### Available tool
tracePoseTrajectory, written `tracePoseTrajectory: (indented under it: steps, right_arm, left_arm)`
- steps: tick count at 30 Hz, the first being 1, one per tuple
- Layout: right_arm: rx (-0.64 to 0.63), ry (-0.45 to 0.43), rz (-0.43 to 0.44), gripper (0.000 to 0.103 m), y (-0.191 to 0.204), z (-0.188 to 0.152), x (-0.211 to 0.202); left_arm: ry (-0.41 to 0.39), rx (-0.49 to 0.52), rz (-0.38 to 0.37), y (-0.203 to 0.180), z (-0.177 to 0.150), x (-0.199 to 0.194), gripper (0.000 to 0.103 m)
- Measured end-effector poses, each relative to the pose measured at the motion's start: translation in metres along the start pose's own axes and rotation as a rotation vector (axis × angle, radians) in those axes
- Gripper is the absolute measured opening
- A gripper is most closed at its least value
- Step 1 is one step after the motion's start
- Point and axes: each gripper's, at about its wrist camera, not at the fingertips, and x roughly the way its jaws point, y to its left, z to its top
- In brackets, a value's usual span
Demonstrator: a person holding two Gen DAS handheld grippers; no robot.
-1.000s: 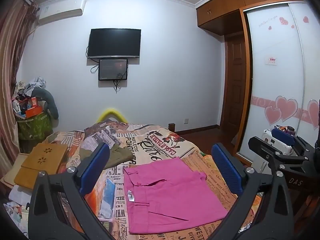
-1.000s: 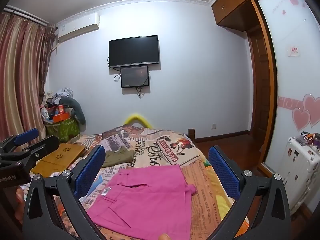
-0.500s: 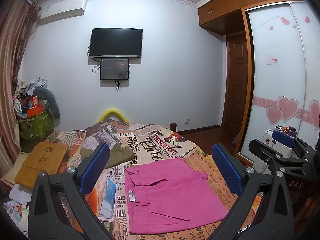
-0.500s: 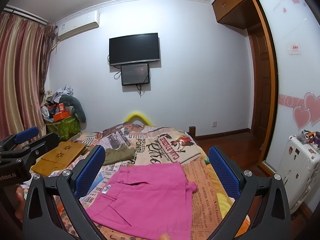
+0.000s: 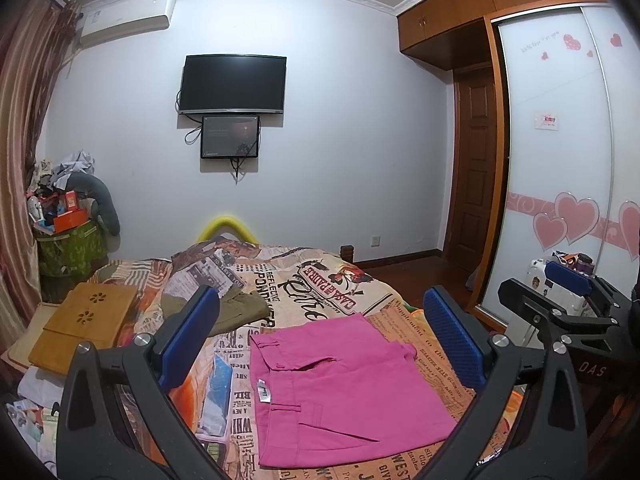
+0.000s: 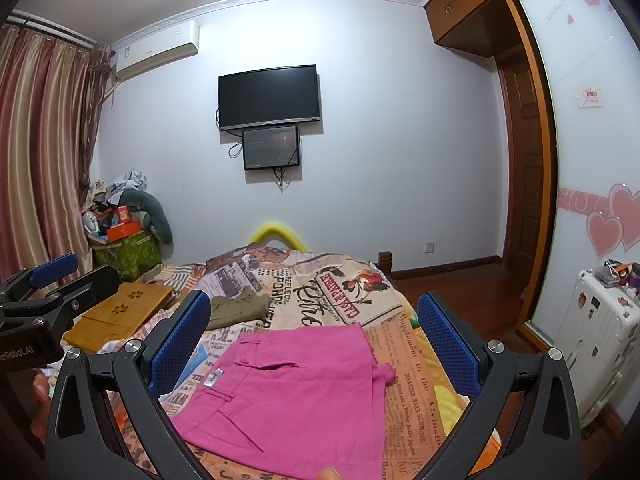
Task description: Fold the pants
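The pink pants [image 5: 340, 384] lie folded into a flat rectangle on the newspaper-print bedspread [image 5: 320, 284], waistband to the left with a white label. They also show in the right wrist view [image 6: 292, 396]. My left gripper [image 5: 320, 336] is open and empty, held above and short of the pants. My right gripper [image 6: 316, 336] is open and empty, also above the pants. Each gripper shows at the edge of the other's view, the right one [image 5: 560, 304] and the left one [image 6: 44, 292].
Olive folded clothing [image 5: 240, 308] lies farther back on the bed. A wooden lap tray [image 5: 84, 328] sits at the left edge. A cluttered green bin [image 5: 68, 248] stands by the curtain. A white suitcase [image 6: 600, 340] and wardrobe doors [image 5: 560, 160] are on the right.
Both grippers have lifted and tilted up slightly, so the pants sit lower in both views. The pants have not moved.
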Motion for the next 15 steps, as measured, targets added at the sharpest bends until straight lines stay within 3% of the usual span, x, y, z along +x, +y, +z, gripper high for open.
tracePoseTrajectory:
  steps: [15]
  right_arm:
    - [-0.005,0.000,0.001,0.103,0.0015,-0.0027,0.0002]
  left_arm:
    - [0.005,-0.004,0.001,-0.0003,0.0022,0.0015,0.103]
